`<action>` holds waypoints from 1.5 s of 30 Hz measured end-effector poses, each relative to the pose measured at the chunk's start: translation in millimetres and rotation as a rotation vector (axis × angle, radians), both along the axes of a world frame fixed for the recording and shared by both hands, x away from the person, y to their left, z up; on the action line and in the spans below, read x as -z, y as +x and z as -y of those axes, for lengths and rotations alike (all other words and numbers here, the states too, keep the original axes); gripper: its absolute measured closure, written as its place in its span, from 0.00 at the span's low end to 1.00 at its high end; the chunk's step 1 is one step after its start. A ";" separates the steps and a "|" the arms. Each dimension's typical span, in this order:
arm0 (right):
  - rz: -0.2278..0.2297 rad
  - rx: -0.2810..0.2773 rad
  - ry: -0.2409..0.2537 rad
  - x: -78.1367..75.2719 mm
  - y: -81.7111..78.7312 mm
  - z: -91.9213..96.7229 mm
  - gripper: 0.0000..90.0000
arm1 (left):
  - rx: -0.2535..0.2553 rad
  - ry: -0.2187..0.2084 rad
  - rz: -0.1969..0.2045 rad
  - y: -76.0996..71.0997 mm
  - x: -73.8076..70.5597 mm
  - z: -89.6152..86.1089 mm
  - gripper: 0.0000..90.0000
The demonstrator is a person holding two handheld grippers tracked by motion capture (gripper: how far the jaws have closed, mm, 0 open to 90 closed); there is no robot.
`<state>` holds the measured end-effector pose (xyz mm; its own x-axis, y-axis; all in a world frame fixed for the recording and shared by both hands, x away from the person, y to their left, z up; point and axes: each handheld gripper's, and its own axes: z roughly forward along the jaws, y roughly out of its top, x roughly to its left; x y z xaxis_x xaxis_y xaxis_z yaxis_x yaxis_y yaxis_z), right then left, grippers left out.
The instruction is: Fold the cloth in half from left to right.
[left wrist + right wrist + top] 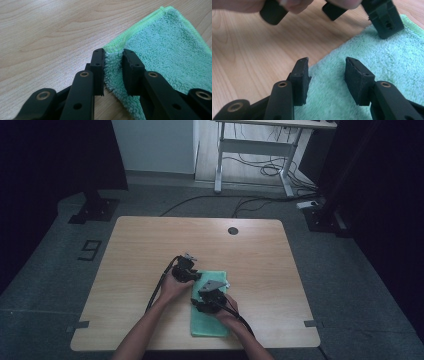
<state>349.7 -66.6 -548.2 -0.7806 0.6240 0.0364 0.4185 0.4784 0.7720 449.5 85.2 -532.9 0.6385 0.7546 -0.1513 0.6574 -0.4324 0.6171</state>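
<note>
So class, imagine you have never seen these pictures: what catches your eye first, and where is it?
The green towel stands out, lying folded at the near middle of the wooden table. The left tongs pinch its corner between their pads, while the right tongs hang open just above its edge, with nothing between them.
</note>
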 end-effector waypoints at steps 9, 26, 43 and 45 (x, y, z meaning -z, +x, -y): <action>0.025 -0.054 -0.043 -0.5 -25.3 -1.0 0.57 | -0.006 0.006 0.000 -0.2 -0.3 0.5 0.80; 0.026 -0.130 -0.035 0.7 -52.7 4.8 0.50 | -0.007 0.002 -0.006 0.4 -0.4 0.0 0.79; 0.045 -0.084 0.075 -11.1 -48.0 26.8 0.46 | -0.030 -0.060 0.026 -3.7 -15.5 -10.6 0.69; 0.042 -0.057 0.087 -12.9 -43.2 33.3 0.46 | -0.034 -0.079 0.036 -4.9 -21.6 -15.7 0.67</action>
<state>306.5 -99.8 -535.4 -0.8167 0.5744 0.0551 0.3586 0.4305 0.8283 444.5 100.9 -511.3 0.6191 0.7625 -0.1882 0.6474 -0.3598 0.6719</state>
